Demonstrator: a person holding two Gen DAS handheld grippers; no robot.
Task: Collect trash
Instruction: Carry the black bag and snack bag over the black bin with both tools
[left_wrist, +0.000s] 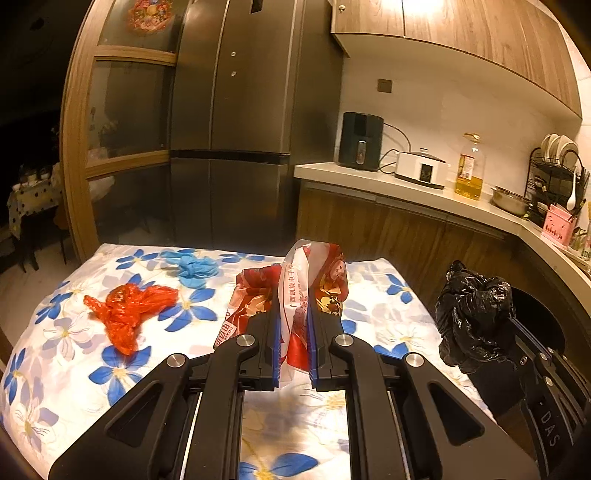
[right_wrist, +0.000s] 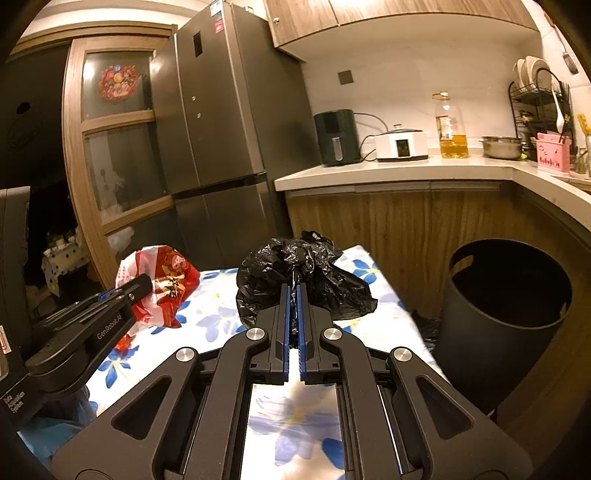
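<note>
My left gripper is shut on a red and white plastic bag and holds it above the floral tablecloth. The bag also shows in the right wrist view. My right gripper is shut on a crumpled black plastic bag, held above the table's right side; it shows in the left wrist view too. A dark round trash bin stands on the floor right of the table. An orange bag and a blue glove wad lie on the table.
A tall grey fridge stands behind the table. The kitchen counter at the right carries an air fryer, a cooker, an oil bottle, a steel bowl and a dish rack. A wooden glass door is at left.
</note>
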